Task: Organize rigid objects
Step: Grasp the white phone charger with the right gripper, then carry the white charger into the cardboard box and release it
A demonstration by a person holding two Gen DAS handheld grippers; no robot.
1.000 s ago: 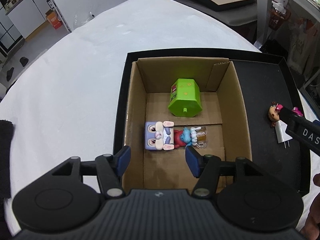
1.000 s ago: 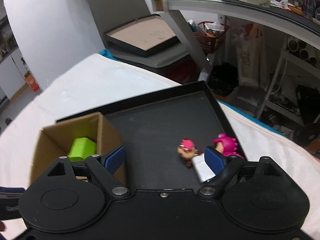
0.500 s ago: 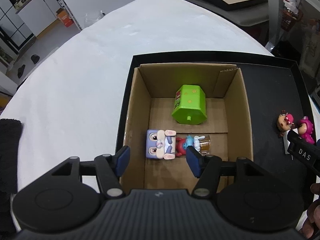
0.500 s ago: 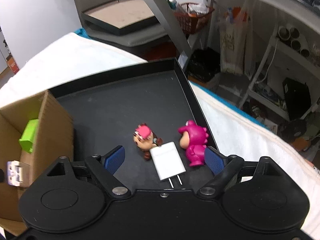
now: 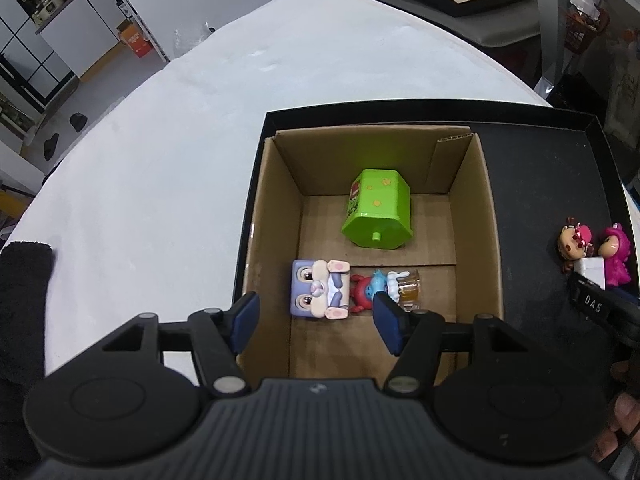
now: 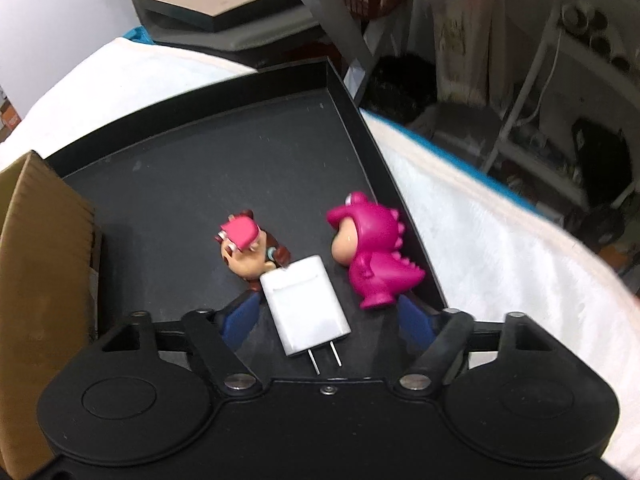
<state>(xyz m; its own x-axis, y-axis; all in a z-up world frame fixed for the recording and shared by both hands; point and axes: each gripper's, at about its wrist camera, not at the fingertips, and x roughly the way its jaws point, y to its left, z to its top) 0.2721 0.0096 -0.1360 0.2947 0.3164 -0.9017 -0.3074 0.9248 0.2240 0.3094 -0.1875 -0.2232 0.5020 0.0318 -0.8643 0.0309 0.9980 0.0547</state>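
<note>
My right fingers (image 6: 324,314) are closing around the white plastic wall charger (image 6: 304,306), not yet pressing; its long axis is running away from me, prongs toward my palm.

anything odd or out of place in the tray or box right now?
One misfit: a white plug adapter lies flat on the black tray, prongs toward the camera, between the two toy figures, its far corner against the brown-haired figure. The pink dinosaur figure lies on its side. Nothing looks damaged or spilled.
</note>
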